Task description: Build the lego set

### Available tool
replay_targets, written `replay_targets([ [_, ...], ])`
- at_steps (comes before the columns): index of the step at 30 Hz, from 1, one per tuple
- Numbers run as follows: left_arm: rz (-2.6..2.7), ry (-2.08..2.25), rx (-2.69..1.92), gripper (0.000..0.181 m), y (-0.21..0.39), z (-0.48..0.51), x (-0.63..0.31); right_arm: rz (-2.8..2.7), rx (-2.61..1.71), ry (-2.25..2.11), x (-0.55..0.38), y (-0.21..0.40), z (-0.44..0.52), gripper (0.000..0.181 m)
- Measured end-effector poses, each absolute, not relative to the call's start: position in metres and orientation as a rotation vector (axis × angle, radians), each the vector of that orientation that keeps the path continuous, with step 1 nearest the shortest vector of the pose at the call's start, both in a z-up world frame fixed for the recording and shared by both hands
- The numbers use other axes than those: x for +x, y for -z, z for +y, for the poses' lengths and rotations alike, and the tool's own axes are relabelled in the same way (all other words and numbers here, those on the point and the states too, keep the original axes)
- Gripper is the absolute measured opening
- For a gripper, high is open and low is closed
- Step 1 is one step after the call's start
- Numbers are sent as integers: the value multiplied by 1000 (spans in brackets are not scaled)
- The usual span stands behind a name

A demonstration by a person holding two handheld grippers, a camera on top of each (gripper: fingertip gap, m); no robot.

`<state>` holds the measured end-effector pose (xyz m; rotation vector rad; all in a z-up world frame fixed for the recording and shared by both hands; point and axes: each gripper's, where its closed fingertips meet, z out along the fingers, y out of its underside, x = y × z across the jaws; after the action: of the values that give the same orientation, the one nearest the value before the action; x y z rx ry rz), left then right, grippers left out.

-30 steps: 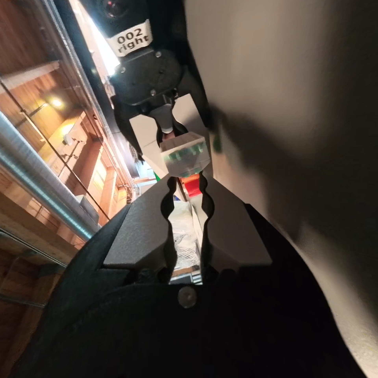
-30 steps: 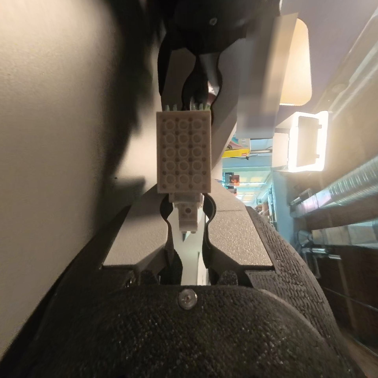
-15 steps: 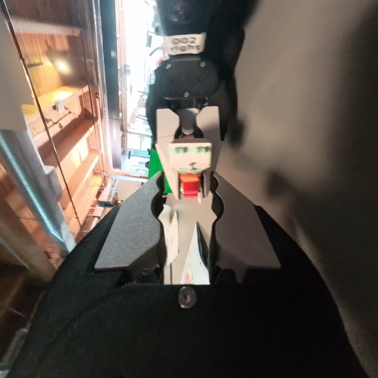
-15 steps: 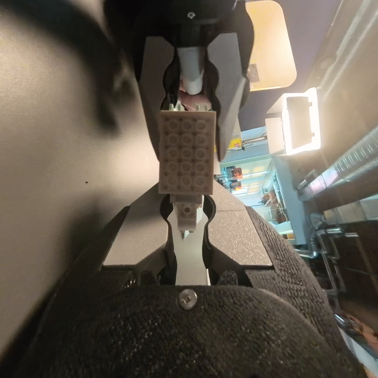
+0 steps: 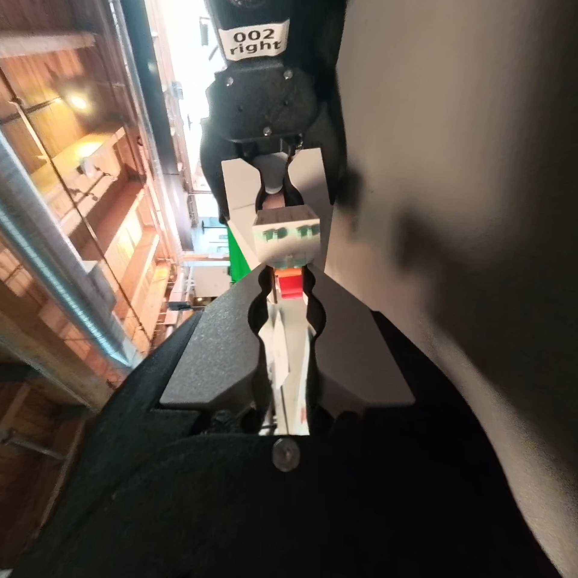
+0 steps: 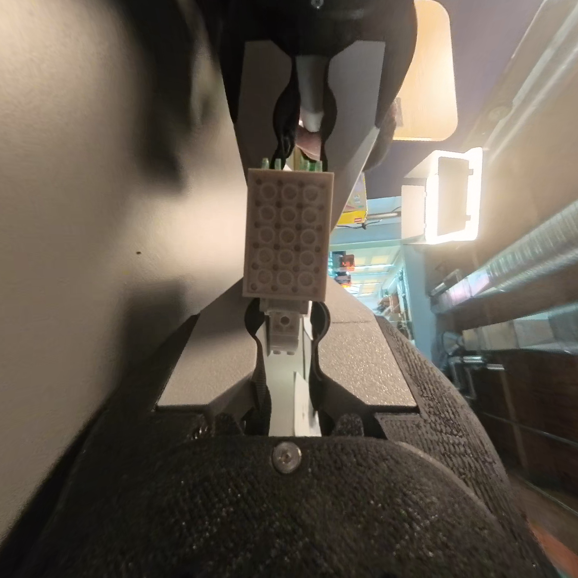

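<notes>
The right gripper (image 6: pixel 286 312) is gripping the lego model by a small grey block (image 6: pixel 283 328) that is sitting between its fingertips, so it is clenched on the build. From this block the tan plate (image 6: pixel 287 233) of the model is pointing straight forward, with its long axis running along the fingers and its underside of round tubes facing the camera. At the far end of the plate, green studs (image 6: pixel 308 165) are showing, and there the left gripper (image 6: pixel 308 150) is meeting it head-on.

In the left wrist view, the left gripper (image 5: pixel 286 281) is reaching the same model from the opposite end. Its fingers are narrowly apart around the red and orange bricks (image 5: pixel 290 283), but I cannot tell if they are really pressing them. Just beyond, the white part with green details (image 5: pixel 286 237) is facing this camera, and behind it the right gripper (image 5: pixel 276 203) is holding on.

So the model is hanging in the air between the two grippers, on one common line, beside a pale wall (image 6: pixel 78 219). I judge the coming push or pull must go along this axis.
</notes>
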<state>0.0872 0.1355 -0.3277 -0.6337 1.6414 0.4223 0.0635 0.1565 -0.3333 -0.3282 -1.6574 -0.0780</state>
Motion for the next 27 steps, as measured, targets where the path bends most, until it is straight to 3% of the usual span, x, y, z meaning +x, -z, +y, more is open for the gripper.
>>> replay_targets([
  [4, 1582, -428, -621, 18, 325, 140, 85, -1620, -327, 143, 63, 328, 163, 25],
  [7, 1624, -385, -772, 62, 340, 152, 80, -1564, -368, 214, 65, 320, 178, 25],
  [13, 1384, -8, -1340, 82, 327, 171, 79, -1591, -435, 428, 72, 331, 209, 25],
  [16, 1248, 242, -1537, 63, 321, 170, 89, -1597, -445, 476, 72, 334, 215, 25],
  [23, 1248, 225, -1651, 34, 346, 180, 83, -1589, -486, 501, 76, 334, 225, 23],
  [27, 1273, 186, -1616, 34, 345, 180, 82, -1585, -447, 417, 74, 332, 217, 28],
])
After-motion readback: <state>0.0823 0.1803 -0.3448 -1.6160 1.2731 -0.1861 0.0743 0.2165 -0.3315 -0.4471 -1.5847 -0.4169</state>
